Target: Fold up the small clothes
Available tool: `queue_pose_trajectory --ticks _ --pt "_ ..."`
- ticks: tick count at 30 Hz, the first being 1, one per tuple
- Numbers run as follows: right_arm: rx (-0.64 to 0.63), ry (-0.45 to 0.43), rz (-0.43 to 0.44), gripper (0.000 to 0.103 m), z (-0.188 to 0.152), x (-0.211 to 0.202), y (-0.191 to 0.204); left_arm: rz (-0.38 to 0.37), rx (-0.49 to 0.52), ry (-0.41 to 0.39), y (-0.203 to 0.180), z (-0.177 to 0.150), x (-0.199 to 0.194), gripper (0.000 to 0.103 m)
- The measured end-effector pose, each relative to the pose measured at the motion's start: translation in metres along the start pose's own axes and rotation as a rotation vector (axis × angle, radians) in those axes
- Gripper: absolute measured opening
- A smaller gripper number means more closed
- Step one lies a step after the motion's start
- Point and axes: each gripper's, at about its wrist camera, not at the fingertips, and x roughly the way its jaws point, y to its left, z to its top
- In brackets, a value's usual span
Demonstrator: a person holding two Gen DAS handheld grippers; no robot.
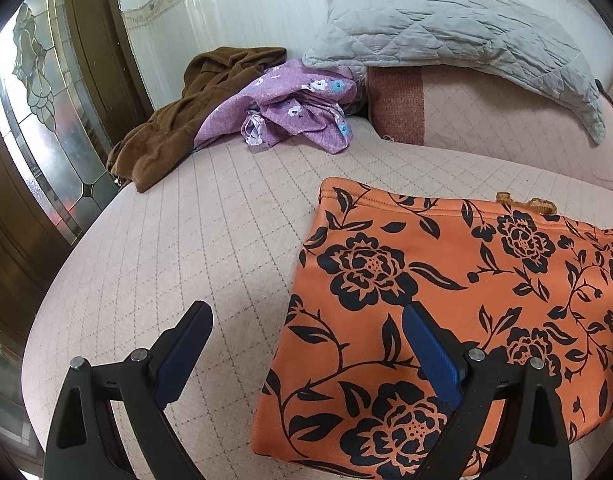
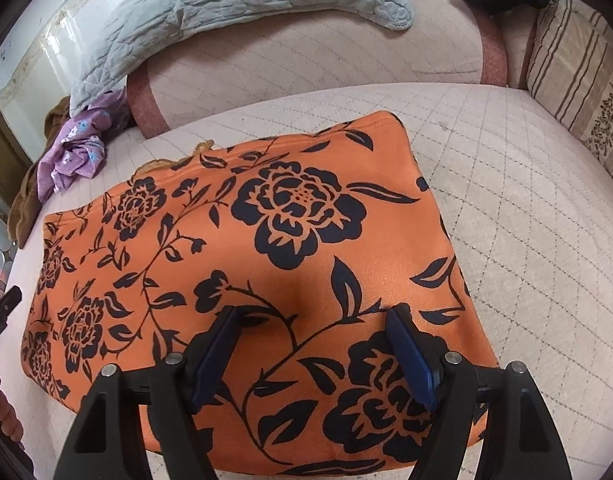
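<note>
An orange garment with black flowers [image 1: 458, 304] lies folded flat as a rectangle on the pale quilted bed; it also shows in the right wrist view [image 2: 242, 264]. My left gripper [image 1: 306, 316] is open and empty, over the garment's left edge, its right finger above the cloth. My right gripper [image 2: 314, 316] is open and empty, hovering over the garment's near part. A purple flowered garment [image 1: 290, 108] lies crumpled at the back of the bed, also seen in the right wrist view [image 2: 76, 156].
A brown garment [image 1: 178, 112] lies beside the purple one by a glazed door [image 1: 46, 120]. A grey quilted pillow [image 1: 458, 36] rests on a pink bolster [image 2: 306, 52]. A striped cushion [image 2: 578, 76] stands at the right. The left gripper's tip [image 2: 4, 308] shows at the left edge.
</note>
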Motion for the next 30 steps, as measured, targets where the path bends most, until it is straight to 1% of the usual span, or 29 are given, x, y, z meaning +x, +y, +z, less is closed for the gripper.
queue_pose_trajectory --ticks 2,5,8,11,12,14,16,17,20,24,30 --pt "-0.008 -0.031 0.012 0.078 0.002 -0.007 0.002 -0.001 0.000 0.001 -0.001 -0.001 0.000 0.096" --pt "-0.040 -0.069 0.005 0.078 0.003 -0.015 0.008 -0.004 -0.001 0.020 -0.002 -0.003 0.005 0.096" --pt "-0.059 -0.040 0.002 0.078 0.001 -0.010 0.012 -0.002 0.000 0.063 -0.004 -0.006 0.018 0.096" --pt "-0.061 0.051 -0.006 0.078 -0.005 0.010 0.012 -0.010 0.003 0.149 -0.005 -0.011 0.039 0.096" --pt "-0.072 0.041 -0.011 0.078 -0.005 0.010 0.012 -0.011 -0.003 0.185 -0.005 -0.014 0.049 0.096" --pt "-0.087 0.038 -0.021 0.078 -0.005 0.009 0.015 -0.026 -0.023 0.199 -0.003 -0.016 0.053 0.096" --pt "-0.077 0.034 -0.013 0.078 -0.006 0.006 0.015 -0.031 -0.044 0.186 0.000 -0.014 0.050 0.096" --pt "-0.070 0.030 -0.008 0.078 -0.006 0.005 0.016 -0.028 -0.046 0.167 0.000 -0.013 0.045 0.096" --pt "-0.062 -0.009 0.009 0.078 -0.005 -0.006 0.015 -0.025 -0.052 0.114 0.003 -0.008 0.033 0.096" --pt "-0.057 -0.059 0.020 0.078 0.001 -0.017 0.014 -0.027 -0.063 0.069 0.005 -0.003 0.019 0.096" --pt "-0.032 -0.067 0.036 0.078 0.005 -0.021 0.007 -0.020 -0.072 0.020 0.009 0.005 0.004 0.096"
